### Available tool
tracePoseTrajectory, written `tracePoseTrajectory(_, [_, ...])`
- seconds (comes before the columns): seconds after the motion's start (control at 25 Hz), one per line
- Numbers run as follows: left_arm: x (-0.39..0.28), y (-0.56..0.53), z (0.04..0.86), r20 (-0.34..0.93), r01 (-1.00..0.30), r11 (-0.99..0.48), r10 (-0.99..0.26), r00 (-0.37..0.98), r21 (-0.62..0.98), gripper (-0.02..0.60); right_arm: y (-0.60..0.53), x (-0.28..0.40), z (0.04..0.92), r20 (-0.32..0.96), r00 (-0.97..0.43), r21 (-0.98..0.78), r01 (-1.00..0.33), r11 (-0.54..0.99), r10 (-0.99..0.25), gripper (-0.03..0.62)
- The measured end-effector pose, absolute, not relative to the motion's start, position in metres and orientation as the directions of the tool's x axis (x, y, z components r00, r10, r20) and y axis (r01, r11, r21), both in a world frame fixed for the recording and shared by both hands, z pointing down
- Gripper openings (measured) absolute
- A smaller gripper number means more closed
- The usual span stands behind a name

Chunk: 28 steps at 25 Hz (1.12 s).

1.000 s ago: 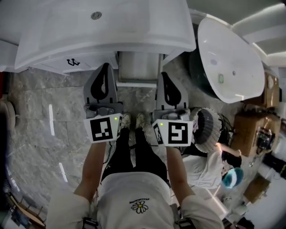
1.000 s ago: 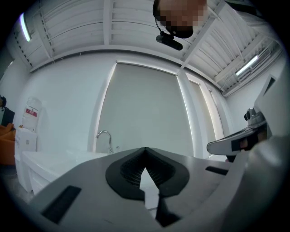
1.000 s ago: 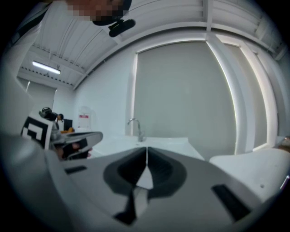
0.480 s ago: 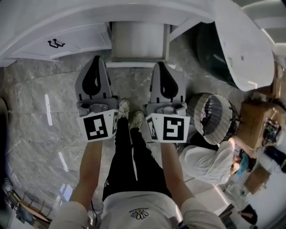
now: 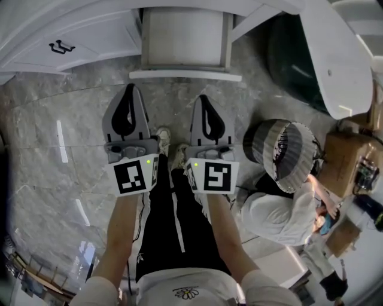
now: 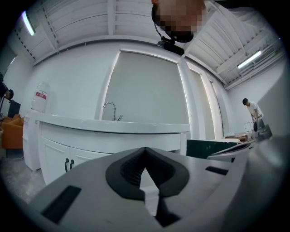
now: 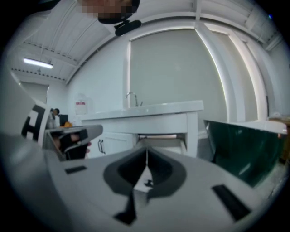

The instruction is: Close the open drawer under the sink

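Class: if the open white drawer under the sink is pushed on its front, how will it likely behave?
The drawer looks like rigid flat panels, so it probably won't flex. No contents show inside, so it is likely light. Its front is wide; an off-centre push might skew it in the cabinet.

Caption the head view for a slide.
Left gripper and right gripper, jaws shut, held short of the open vanity drawer.

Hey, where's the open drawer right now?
Head view, top centre: the drawer juts from the vanity, just ahead of the left gripper and right gripper, between a cabinet door and a dark green tub.
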<state>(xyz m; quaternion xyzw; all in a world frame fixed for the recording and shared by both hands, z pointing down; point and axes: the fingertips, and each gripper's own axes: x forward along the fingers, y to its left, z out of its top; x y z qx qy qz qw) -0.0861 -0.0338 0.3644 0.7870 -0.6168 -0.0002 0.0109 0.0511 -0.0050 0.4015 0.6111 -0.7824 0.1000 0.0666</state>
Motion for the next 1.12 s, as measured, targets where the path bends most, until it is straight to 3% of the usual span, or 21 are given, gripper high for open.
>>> tracePoseTrajectory(0.48, [-0.087, -0.032, 0.388, 0.052, -0.976, -0.216, -0.975, 0.217, 0.03, 0.012, -0.009, 0.048, 0.453, 0.296, -0.229, -0.125, -0.972, 0.2, -0.927, 0.032])
tracePoseTrajectory(0.72, [-0.092, -0.034, 0.407, 0.074, -0.977, -0.213, -0.974, 0.215, 0.032, 0.012, -0.024, 0.037, 0.498, 0.363, -0.229, -0.129, -0.972, 0.195, -0.903, 0.198])
tracePoseTrajectory(1.12, [-0.112, -0.03, 0.454, 0.115, -0.983, -0.179, -0.977, 0.182, 0.038, 0.012, -0.049, 0.019, 0.565, 0.448, -0.187, -0.035, -0.981, 0.192, -0.874, 0.218])
